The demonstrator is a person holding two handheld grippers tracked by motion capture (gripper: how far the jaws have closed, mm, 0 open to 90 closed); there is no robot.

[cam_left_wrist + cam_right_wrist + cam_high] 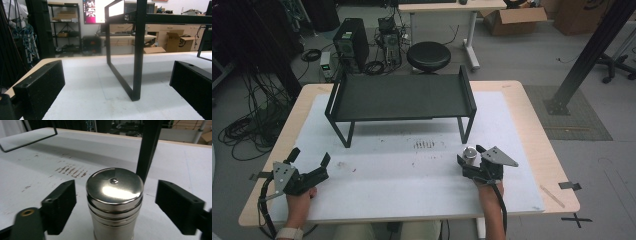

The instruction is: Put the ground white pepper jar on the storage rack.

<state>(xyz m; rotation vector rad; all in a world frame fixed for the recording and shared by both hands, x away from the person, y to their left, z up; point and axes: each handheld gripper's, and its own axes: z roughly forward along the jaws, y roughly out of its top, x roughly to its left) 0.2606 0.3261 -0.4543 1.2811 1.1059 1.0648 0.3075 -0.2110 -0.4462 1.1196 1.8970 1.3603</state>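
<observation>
Step in hand, as judged: the pre-grasp on the small shiny steel cylindrical canister (470,154), standing upright on the white table mat (412,175) at lower right of the high view, just in front of the right front leg of the black metal shelf rack (399,96).

Right gripper (473,158): jaws spread wide, one each side of the canister, neither touching it. In the right gripper view the canister (114,202) sits centred between the two black pads (61,203), with a clear gap on both sides (the right-hand gap looks a bit larger). Lid is on, flat and polished, with a small centre rivet.

Left gripper (309,162): at lower left of the high view, jaws also wide apart, holding nothing, resting near the mat's edge. Its own view looks along the mat at the rack's left leg frame (136,50), well clear of it.

Next move likely calls for: close the right jaws squarely on the canister body below the lid rim. The smooth steel probably slips, so a centred grip with firm, even pressure matters. Any lift should go straight up; the rack leg (147,147) stands close behind the canister, so forward swing risks a knock. The rack's top tray is bare, a plausible destination, though that cannot be told.
</observation>
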